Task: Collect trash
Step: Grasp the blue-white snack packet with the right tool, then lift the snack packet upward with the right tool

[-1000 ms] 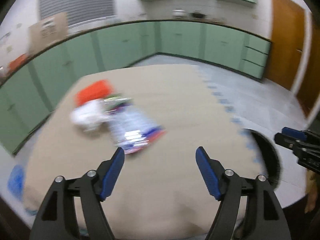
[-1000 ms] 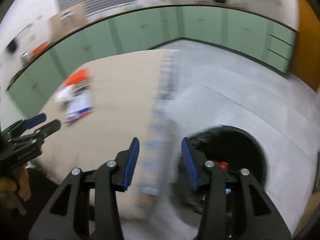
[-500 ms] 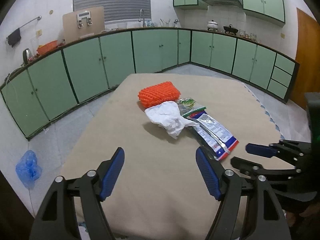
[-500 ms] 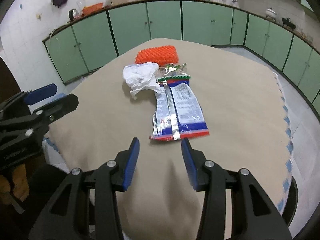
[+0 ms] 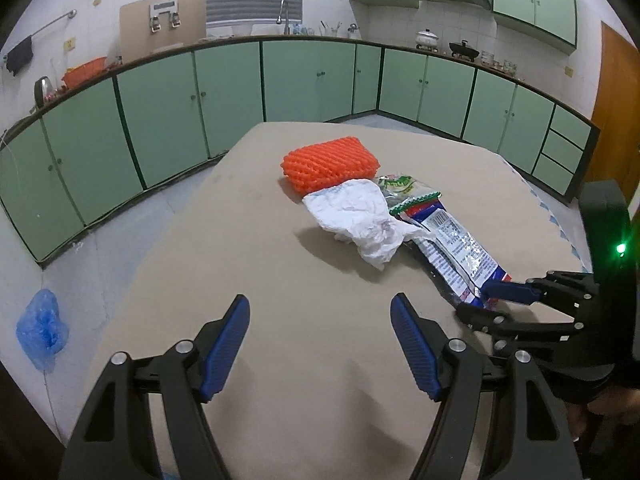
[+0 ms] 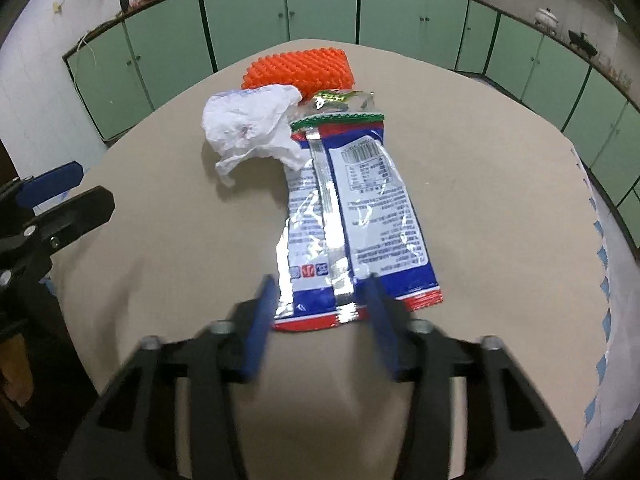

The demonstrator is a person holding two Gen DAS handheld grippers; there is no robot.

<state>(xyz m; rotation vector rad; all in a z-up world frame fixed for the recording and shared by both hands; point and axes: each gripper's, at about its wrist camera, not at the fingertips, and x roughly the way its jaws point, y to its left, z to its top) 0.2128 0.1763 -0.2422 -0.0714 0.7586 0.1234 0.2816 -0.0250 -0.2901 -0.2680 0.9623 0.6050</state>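
Note:
A pile of trash lies on the tan tablecloth: an orange foam net, a crumpled white bag, a small green wrapper, and a long blue-and-white snack wrapper. My right gripper straddles the near end of the snack wrapper. Its jaws are closing and look blurred; the pads stand a little apart from the foil. My left gripper hovers open over bare cloth, short of the white bag, with nothing between its fingers.
Green cabinets line the walls around the table. A blue plastic bag lies on the floor at the left. The tablecloth's blue-trimmed edge runs down the right side, with grey floor beyond.
Both grippers swung from the floor and a black bin toward the trash pile. The right gripper advanced to the snack wrapper's near end and its jaws narrowed. The left stayed open.

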